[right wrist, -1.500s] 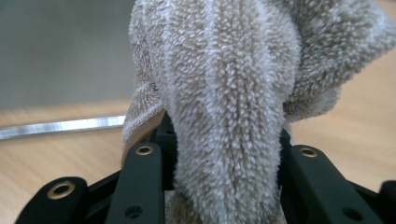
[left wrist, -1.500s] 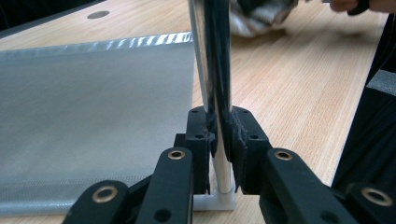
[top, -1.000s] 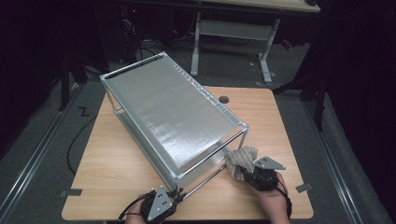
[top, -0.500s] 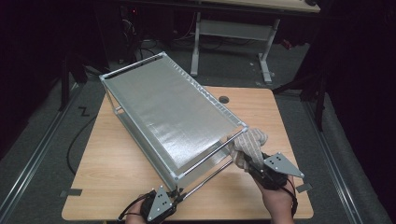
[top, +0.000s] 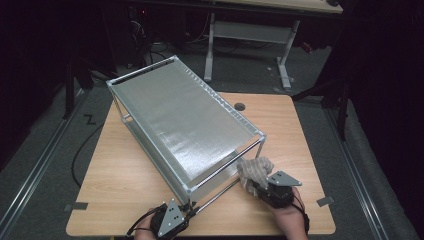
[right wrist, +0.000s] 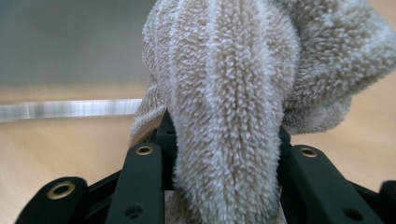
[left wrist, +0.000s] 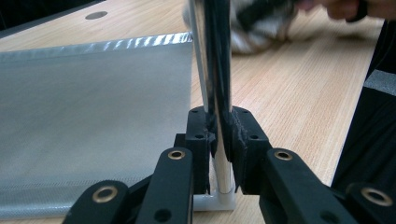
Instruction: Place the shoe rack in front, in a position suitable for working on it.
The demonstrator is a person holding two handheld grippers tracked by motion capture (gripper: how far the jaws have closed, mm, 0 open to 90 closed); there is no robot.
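Terry cloth (top: 254, 169), lower right of the high view by the rack (top: 185, 122) leg: soft, light, bunches easily; right tongs (top: 256, 186) pinch a thick fold, best held deep. Left tongs (top: 189, 209) clamp the stiff, slick rack post (left wrist: 215, 88) w/ worktop (top: 125, 170) under.

Wooden table (top: 125, 175) carries metal rack (top: 180, 125); towel (top: 254, 170) beside it.

rack tube (left wrist: 212, 56): polished glossy metal | rack panel (top: 185, 120): matt silvery mesh | towel (right wrist: 233, 107): rough looped beige cloth | bench (top: 125, 170): smooth pale wood grain
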